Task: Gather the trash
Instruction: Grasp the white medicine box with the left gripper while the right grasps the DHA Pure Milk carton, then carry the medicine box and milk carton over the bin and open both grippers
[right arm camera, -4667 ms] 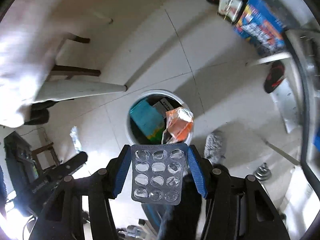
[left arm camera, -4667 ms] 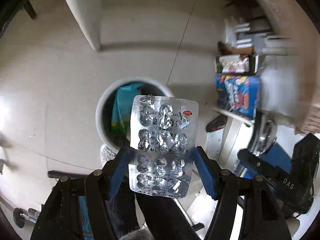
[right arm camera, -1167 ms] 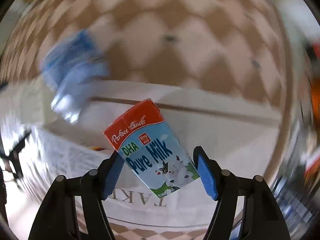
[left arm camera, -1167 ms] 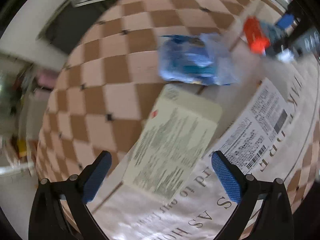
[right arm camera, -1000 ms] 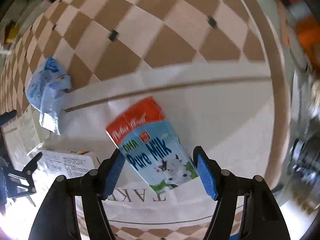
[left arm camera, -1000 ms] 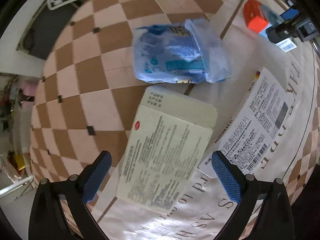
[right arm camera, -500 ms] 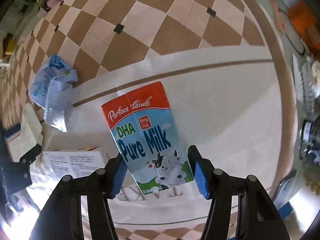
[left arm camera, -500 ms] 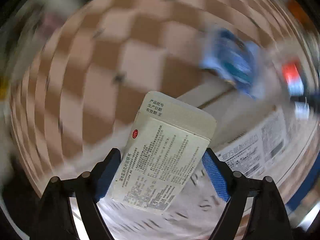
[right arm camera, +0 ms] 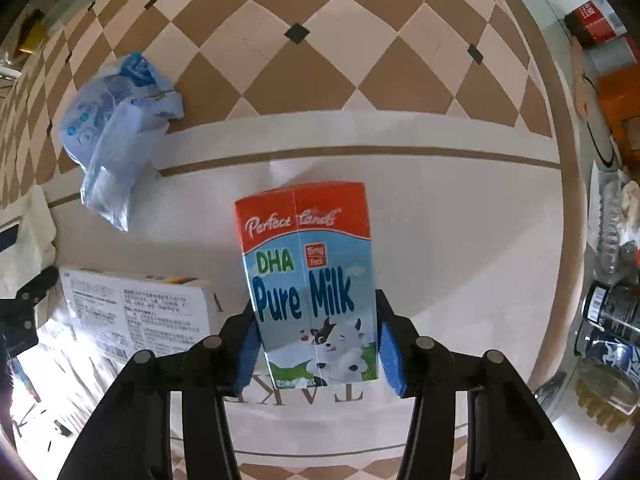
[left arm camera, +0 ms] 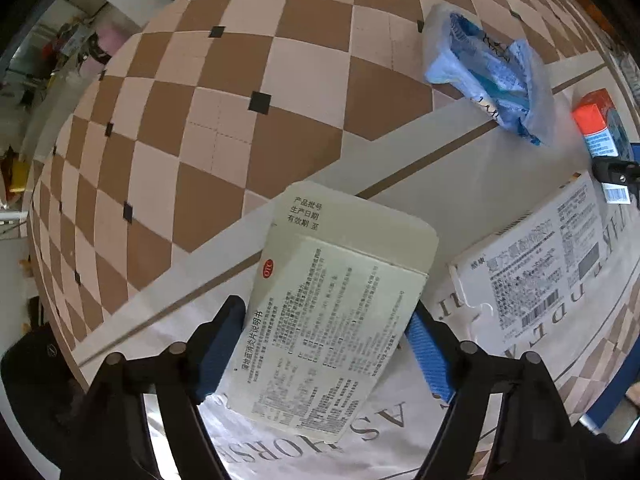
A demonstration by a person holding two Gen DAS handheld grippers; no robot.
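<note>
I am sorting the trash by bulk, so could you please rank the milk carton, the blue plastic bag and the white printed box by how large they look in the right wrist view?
1. Milk carton: looks largest, but it sits nearest the camera, so this is unsure.
2 and 3. White printed box and blue plastic bag: they look much alike, so I would not rank them.

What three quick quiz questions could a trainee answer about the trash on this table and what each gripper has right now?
1. True or false: the right gripper is shut on the milk carton.
2. Which item is in the left gripper? A) blue plastic bag B) pale medicine box C) white printed box
3. Fill in: the tablecloth has a brown and cream ______ pattern.

Key: 1 true; 2 B; 3 checkered.
</note>
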